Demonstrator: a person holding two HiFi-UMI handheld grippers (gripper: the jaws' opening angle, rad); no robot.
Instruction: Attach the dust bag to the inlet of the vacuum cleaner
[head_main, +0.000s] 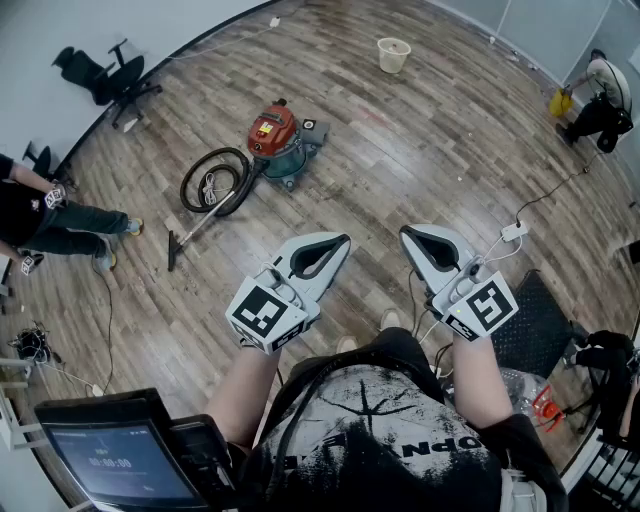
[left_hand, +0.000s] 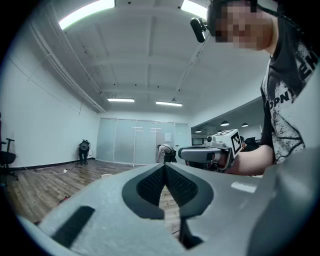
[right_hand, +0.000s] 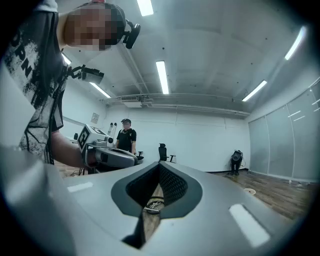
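Head view: vacuum (head_main: 275, 140) on the floor well ahead, hose (head_main: 213, 180) coiled at its left, wand (head_main: 200, 228) running down-left. Bucket (head_main: 393, 54) lies beyond, contents unclear. Left gripper (head_main: 345, 240) and right gripper (head_main: 405, 232) closed, empty.

Inlet of vacuum cleaner (head_main: 275, 140) too small; person (head_main: 45, 215) cut off
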